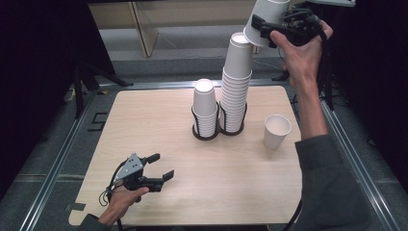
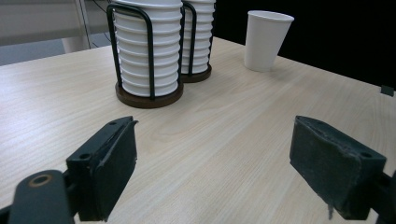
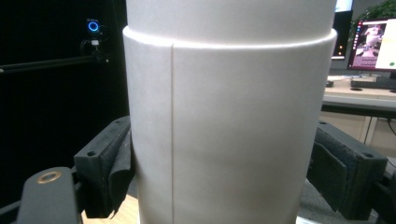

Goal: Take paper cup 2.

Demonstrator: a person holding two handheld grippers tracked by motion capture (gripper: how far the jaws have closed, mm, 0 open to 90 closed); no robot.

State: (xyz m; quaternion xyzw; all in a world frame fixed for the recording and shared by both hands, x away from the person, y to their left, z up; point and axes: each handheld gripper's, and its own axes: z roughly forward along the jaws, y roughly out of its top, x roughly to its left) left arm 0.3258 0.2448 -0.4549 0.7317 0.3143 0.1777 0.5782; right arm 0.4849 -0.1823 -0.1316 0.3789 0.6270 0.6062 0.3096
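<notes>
Two black wire holders stand mid-table with stacks of white paper cups: a short stack (image 1: 204, 108) (image 2: 148, 51) and a tall stack (image 1: 236, 84) (image 2: 198, 37) to its right. A single white cup (image 1: 277, 131) (image 2: 266, 39) stands upright to the right of them. My right gripper (image 1: 262, 31) (image 3: 224, 154) is raised high, just above and to the right of the tall stack's top. It is shut on a tilted, upside-down white cup (image 1: 265, 17) (image 3: 229, 130). My left gripper (image 1: 162, 166) (image 2: 212, 158) hovers low over the table's front left, open, nothing between its jaws.
The light wooden table (image 1: 159, 125) has metal rails along both sides. A shelf unit (image 1: 144, 24) stands beyond the far edge. A monitor (image 3: 373, 44) on a desk shows behind the held cup.
</notes>
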